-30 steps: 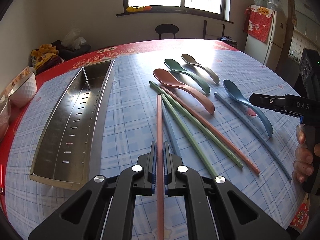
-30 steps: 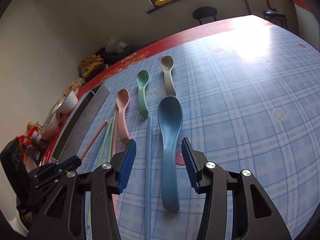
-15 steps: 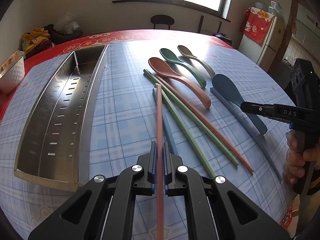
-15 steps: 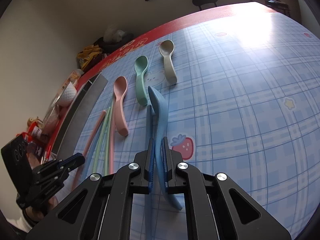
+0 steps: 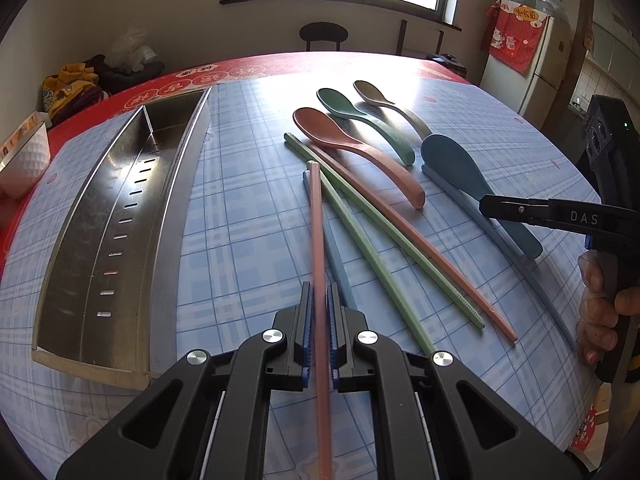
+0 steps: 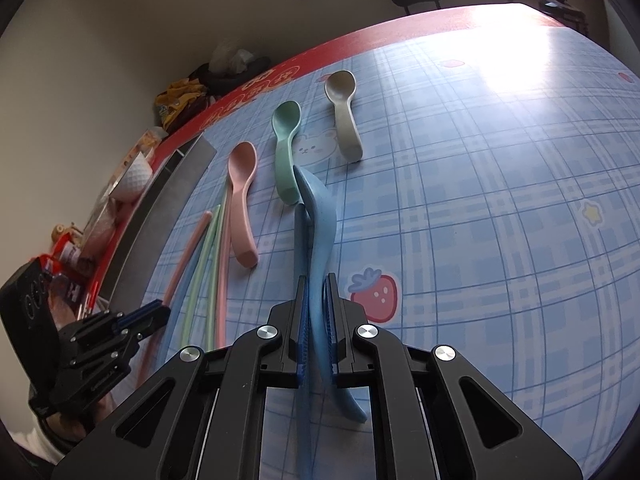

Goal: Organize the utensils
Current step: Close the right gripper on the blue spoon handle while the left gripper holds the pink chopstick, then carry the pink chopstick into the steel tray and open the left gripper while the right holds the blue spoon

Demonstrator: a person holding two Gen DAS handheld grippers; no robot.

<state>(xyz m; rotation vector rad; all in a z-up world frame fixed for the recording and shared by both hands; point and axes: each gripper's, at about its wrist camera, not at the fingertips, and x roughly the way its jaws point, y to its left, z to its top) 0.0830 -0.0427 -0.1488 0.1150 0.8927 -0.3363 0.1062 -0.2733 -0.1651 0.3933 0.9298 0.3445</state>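
Two grippers are both clamped on utensils over the blue plaid tablecloth. Nearest the left camera, the left gripper pinches a pink chopstick between its blue pads, the stick running straight away from the jaws with its far tip among the other sticks. Just beside it lie a blue chopstick, two green chopsticks and a second pink chopstick, fanned across the cloth. To the left of them sits the long steel tray, slotted along its floor and with a divider near its far end. In the right camera, the right gripper is closed on the handle of the blue spoon, which is turned on edge, its bowl pointing away; another blue chopstick lies right alongside it, and whether the pads catch it too cannot be told. A hand holds that gripper's grip at the right edge of the left view. Farther off lie the pink spoon, the green spoon and the grey spoon, side by side. A white bowl stands at the table's left edge.
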